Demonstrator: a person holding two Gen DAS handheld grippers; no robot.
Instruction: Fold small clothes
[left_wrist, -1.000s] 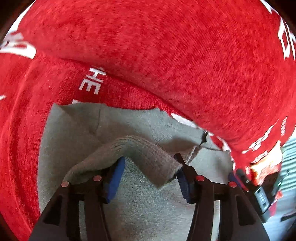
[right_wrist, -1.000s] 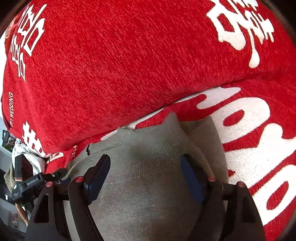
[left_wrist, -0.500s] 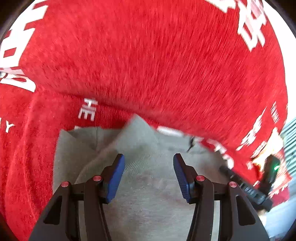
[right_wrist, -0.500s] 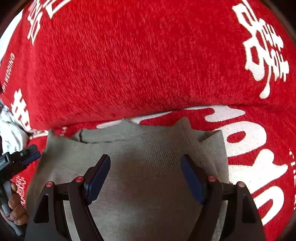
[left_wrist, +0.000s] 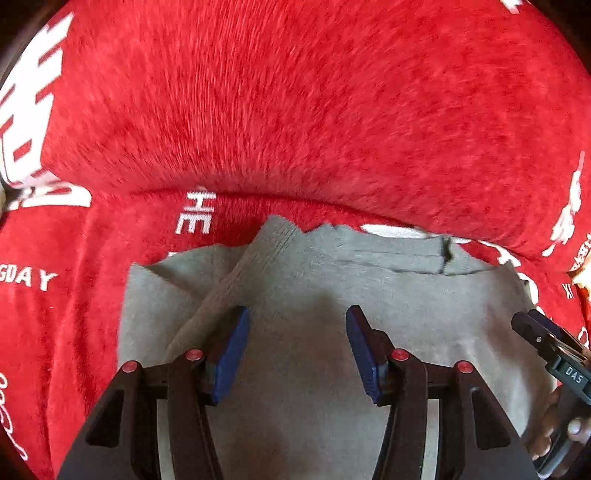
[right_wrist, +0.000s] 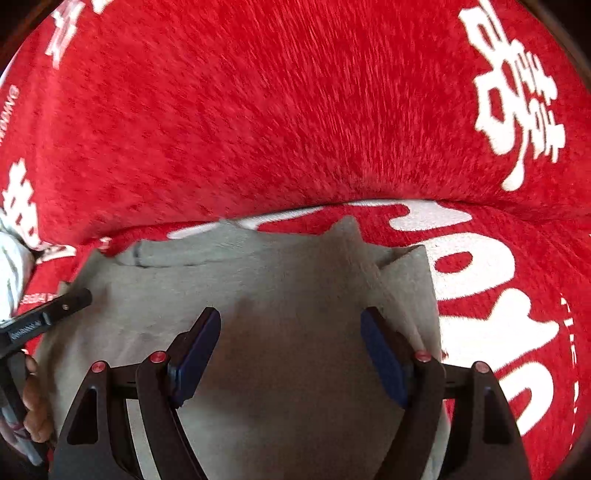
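Garment (left_wrist: 314, 369), grey knit, lies flat on the red printed cover (left_wrist: 295, 110), sleeves folded inward. Left gripper (left_wrist: 297, 347) and right gripper (right_wrist: 291, 354) hover above it, fingers spread wide, holding nothing. Judged next: grasp an end and fold lengthwise.

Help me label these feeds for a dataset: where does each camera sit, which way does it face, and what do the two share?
Left wrist: sits on the left gripper, looking forward and down between its open jaws at the grey knit garment on the red plush printed blanket; the right gripper shows at the right edge.
Right wrist: sits on the right gripper, jaws open, facing the same garment; the left gripper shows at the left edge.
Shared: garment, blanket, both grippers.
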